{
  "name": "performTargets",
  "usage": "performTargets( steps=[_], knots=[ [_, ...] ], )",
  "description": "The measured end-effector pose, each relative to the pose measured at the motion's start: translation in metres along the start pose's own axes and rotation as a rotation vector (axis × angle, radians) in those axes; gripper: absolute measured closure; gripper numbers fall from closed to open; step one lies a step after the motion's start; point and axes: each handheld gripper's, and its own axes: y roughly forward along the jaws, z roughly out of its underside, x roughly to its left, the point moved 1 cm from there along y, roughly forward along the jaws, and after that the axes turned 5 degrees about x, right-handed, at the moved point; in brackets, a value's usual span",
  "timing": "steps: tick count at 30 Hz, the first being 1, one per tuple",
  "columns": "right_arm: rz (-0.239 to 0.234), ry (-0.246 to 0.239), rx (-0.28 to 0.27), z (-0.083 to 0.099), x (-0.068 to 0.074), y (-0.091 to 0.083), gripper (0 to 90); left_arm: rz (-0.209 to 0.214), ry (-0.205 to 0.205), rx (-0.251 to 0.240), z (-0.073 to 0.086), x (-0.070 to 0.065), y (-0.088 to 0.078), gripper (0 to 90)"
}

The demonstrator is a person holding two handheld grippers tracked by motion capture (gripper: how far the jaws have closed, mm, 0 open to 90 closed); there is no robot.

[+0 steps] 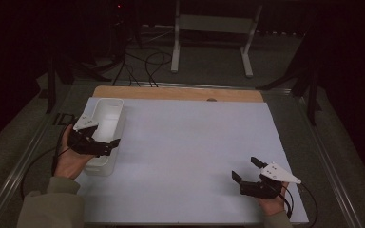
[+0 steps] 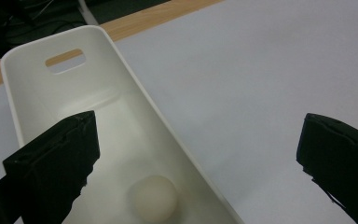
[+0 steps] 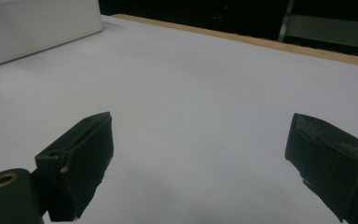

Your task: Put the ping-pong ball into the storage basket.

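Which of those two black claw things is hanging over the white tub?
The left gripper, on the table's left side. Its open jaws straddle the long wall of the white tub, above a pale ball. The right gripper is over bare white table.

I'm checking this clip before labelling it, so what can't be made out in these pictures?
- Ball in the bin: left gripper view, blurred and dim, material unclear.
- Bin's inside: high view, left gripper covers its near end.
- Bin: right gripper view, cut off by the top edge.
- Room behind the table: too dark.

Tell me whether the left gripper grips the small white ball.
No: the small white ball lies loose in the white plastic bin, left gripper open above.
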Motion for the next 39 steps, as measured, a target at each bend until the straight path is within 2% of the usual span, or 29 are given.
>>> performTargets(
  steps=[14, 39],
  knots=[
    [-0.001, 0.0, 0.001, 0.0, 0.0, 0.0, 7.2, 0.024, 0.001, -0.023, 0.008, -0.01, -0.002, 0.0],
    [-0.004, -0.001, 0.0, 0.0, 0.0, 0.001, 7.2, 0.021, -0.027, -0.075, 0.032, -0.018, -0.004, 0.0]
  ],
)
